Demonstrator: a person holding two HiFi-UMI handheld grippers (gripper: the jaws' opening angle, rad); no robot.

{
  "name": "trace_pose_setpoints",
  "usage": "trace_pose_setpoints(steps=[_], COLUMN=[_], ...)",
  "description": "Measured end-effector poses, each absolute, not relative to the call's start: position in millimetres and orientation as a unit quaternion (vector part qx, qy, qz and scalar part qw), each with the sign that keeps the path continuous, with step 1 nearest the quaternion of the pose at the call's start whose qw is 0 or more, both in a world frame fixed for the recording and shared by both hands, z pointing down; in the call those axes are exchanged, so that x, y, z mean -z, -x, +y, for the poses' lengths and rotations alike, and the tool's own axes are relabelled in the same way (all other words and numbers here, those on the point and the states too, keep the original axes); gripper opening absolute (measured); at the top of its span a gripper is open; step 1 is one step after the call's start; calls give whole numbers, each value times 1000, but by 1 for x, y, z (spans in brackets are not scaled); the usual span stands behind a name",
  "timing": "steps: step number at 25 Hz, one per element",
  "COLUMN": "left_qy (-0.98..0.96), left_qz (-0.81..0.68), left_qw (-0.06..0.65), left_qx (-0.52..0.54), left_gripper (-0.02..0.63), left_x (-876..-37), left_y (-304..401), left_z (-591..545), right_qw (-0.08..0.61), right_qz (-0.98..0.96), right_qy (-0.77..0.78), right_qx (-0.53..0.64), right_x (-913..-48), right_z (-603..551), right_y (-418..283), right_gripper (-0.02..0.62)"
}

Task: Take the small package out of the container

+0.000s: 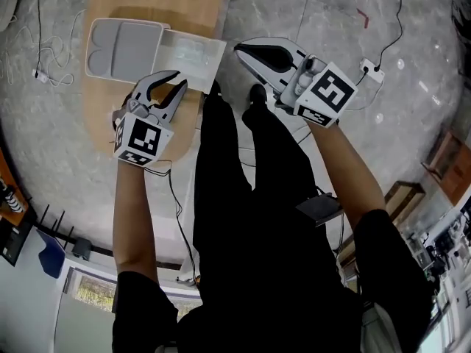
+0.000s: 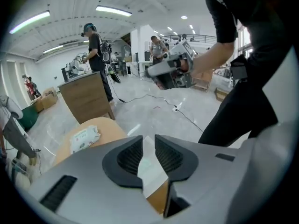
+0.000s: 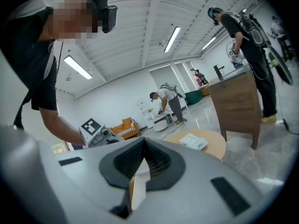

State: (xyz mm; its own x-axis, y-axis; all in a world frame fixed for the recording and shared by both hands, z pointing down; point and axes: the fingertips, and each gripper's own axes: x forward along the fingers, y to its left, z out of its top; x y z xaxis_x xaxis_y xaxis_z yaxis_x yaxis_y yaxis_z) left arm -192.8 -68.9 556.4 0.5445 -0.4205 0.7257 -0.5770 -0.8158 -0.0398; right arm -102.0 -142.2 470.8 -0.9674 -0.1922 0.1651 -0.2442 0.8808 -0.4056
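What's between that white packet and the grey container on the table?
Nothing but bare wooden tabletop; the head view shows it between the packet and the container.

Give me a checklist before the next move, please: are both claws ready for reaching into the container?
1. Container on the table, in view: ok.
2. Small package visible inside: cannot tell.
3. Left claw open, nothing between: ok.
4. Left claw near the container: ok, beside its near edge.
5. Right claw open: not ok, shut, empty.
6. Right claw over the table: not ok, beside it.
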Motion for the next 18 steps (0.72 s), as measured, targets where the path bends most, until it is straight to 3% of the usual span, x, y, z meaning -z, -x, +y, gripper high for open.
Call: trace_pose_setpoints(steps=[10,18], left_qy=[-854,-830], left_qz=[-195,-93], left_qw=[77,-1], left_qx=[-476,-549], left_gripper=[144,161], left_x=[-658,-714], left_y=[200,203], left_z=[-81,-86], right_qw=[66,61], right_qz=[-960,-950], right_qy=[-134,-168], right_qx=[-238,-257], right_x=[-537,-570], right_z=[-160,-170], right_y=[118,110], right_gripper=[11,11])
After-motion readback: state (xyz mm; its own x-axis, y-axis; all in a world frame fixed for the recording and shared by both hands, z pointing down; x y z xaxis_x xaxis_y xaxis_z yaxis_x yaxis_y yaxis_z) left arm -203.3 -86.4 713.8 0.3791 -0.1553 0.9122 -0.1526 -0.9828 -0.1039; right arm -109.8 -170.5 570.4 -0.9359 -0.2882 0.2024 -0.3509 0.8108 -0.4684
